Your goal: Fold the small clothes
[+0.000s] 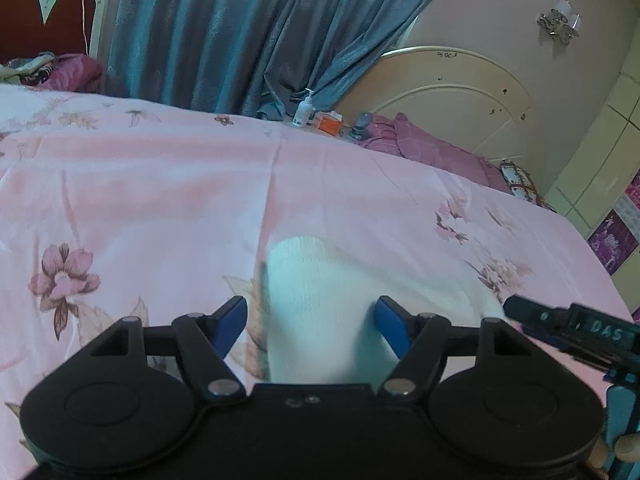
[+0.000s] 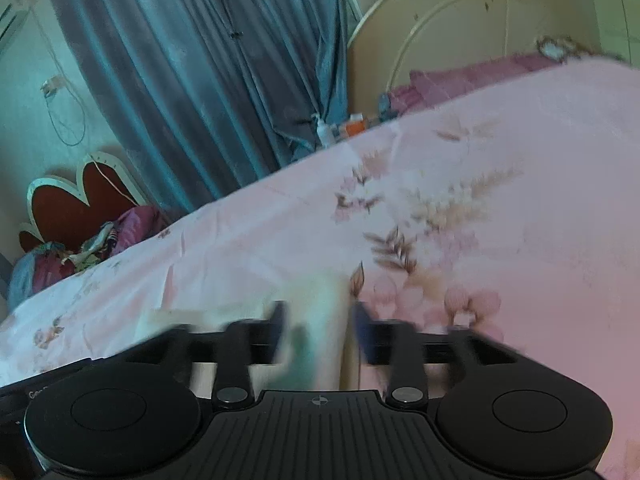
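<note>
Nearest to us, the left claw (image 1: pixel 311 322) has its jaws apart, blue pads (image 1: pixel 230 322) clear on both sides of a white sock (image 1: pixel 316 304) that lies flat on the pink flowered bedspread (image 1: pixel 160 184); the sock sits between the pads but neither one presses it. The sock runs from under the claw body out ahead, rounded end pointing away. At the right edge of the left view we see the right claw (image 2: pixel 320 332) coming in just beside the sock's right side, with a few of the person's fingers (image 1: pixel 624 446) on its handle. From the right wrist view things are motion-blurred: its jaws stand apart with pale cloth between them, looks like the same sock, but we cannot tell whether the pads touch it. Past the sock the bedspread is bare, with creases and flower prints. At the far edge of the bed sit a white pump bottle (image 1: pixel 303 109) and an orange box (image 1: pixel 329 123), close together. To their right lies a purple pillow (image 1: pixel 424 142) against a cream headboard (image 1: pixel 460 92). Behind it all hangs a blue curtain (image 1: pixel 224 28), and far left there is a red scalloped headboard (image 1: pixel 44 20) with a heap of cloth in front.
</note>
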